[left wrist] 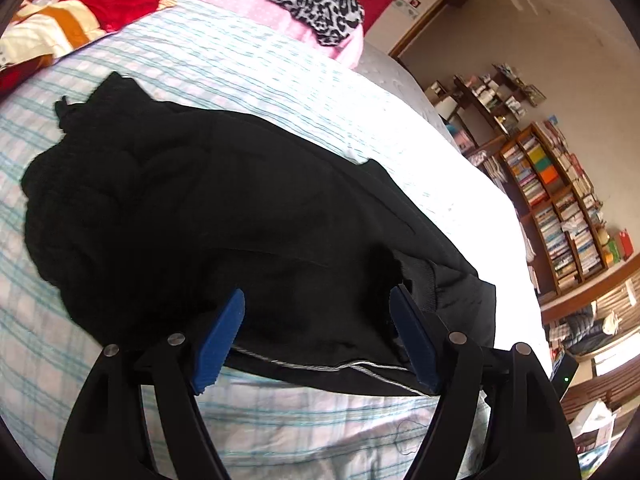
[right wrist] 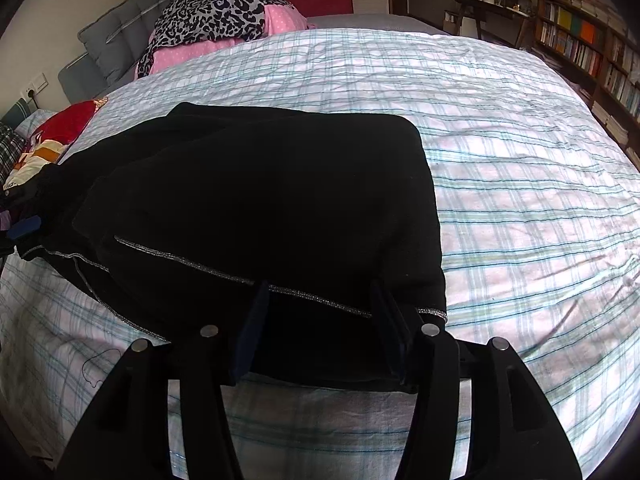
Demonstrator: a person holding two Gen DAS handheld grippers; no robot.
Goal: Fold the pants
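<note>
Left claw (left wrist: pixel 316 300) and right claw (right wrist: pixel 320 296) open, poised over folded black fabric pants (right wrist: pixel 260 192) (silver-striped) on plaid-sheeted bed (right wrist: pixel 520 200), apparently released after folding.

The pants (right wrist: pixel 260 200) were black with a silver stripe; the bedsheet (right wrist: pixel 520 160) was white with blue-green plaid.
</note>
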